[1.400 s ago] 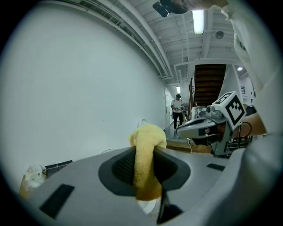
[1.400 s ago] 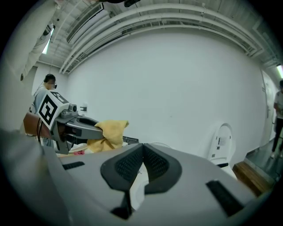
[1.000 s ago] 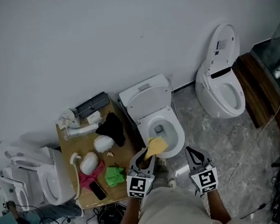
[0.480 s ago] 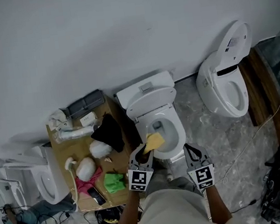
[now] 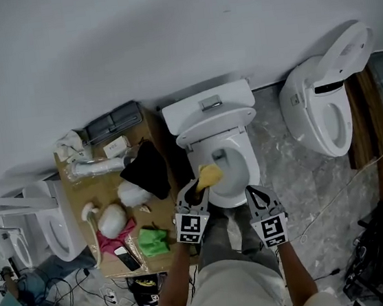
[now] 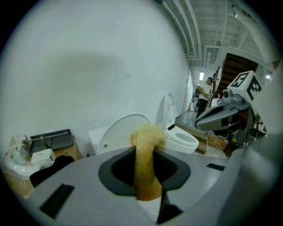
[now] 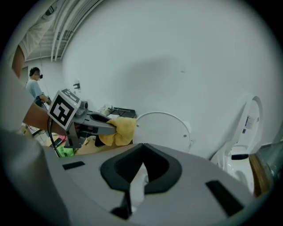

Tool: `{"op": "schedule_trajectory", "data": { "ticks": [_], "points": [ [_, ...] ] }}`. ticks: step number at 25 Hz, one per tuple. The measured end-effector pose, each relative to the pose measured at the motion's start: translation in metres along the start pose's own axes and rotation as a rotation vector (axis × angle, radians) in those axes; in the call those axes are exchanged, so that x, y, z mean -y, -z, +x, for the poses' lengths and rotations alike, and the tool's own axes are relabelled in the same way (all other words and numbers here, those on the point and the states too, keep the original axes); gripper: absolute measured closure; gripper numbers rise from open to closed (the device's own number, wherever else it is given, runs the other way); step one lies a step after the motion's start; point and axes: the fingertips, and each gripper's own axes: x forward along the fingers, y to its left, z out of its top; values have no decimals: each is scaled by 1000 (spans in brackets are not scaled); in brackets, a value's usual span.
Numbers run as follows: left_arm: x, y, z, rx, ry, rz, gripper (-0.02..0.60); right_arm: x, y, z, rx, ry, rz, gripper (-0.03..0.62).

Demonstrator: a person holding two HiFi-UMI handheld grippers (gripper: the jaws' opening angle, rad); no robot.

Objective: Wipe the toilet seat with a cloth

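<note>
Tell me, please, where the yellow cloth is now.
The yellow cloth is gripped in the left claw, mid-frame in the head view, at the near left rim of the middle toilet.

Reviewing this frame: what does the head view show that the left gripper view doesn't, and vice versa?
Only the head view: the open bowl of the middle toilet, the green cloth, pink cloth and phone on the wooden table, and a third toilet at far left.
Only the left gripper view: a person standing far off at right, and the ceiling.
Both: the yellow cloth clamped in the left gripper, the right gripper, the middle toilet's raised lid, and the second toilet.
</note>
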Motion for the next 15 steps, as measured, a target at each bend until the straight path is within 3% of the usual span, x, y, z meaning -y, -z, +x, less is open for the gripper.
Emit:
{"op": "schedule_trajectory", "data": {
  "ticks": [15],
  "points": [
    [-30,97,73,-125,-133,-31,483,10,70,93,-68,-192,-69,586]
  ]
}}
